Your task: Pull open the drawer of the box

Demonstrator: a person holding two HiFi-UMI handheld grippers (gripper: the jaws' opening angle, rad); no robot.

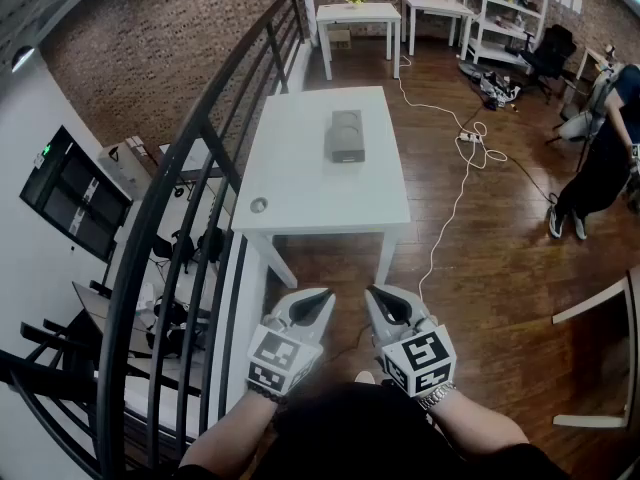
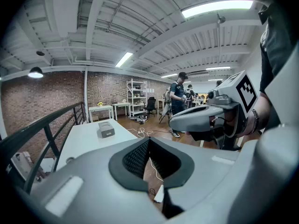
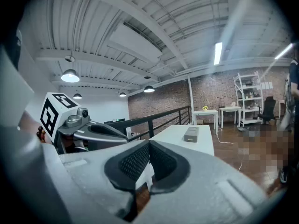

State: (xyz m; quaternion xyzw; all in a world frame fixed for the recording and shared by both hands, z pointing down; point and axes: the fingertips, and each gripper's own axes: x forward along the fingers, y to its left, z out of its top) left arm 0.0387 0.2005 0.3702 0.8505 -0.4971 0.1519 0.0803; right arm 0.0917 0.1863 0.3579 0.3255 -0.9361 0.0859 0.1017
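A small grey box (image 1: 346,135) lies on the far half of a white table (image 1: 300,198), its drawer front facing me and closed. Both grippers hover side by side close to my body, well short of the table's near edge. The left gripper (image 1: 323,298) is shut with nothing in it, and so is the right gripper (image 1: 373,294). In the left gripper view the box (image 2: 106,129) sits far ahead beyond the closed jaws (image 2: 149,140), with the right gripper (image 2: 201,119) alongside. The right gripper view shows the box (image 3: 191,134) past its own touching jaws (image 3: 149,143).
A black metal railing (image 1: 190,218) runs along the table's left side. A white cable (image 1: 455,203) snakes over the wooden floor to the right. More white tables (image 1: 358,13) and a shelf (image 1: 505,3) stand at the back. A person (image 1: 600,158) stands at far right.
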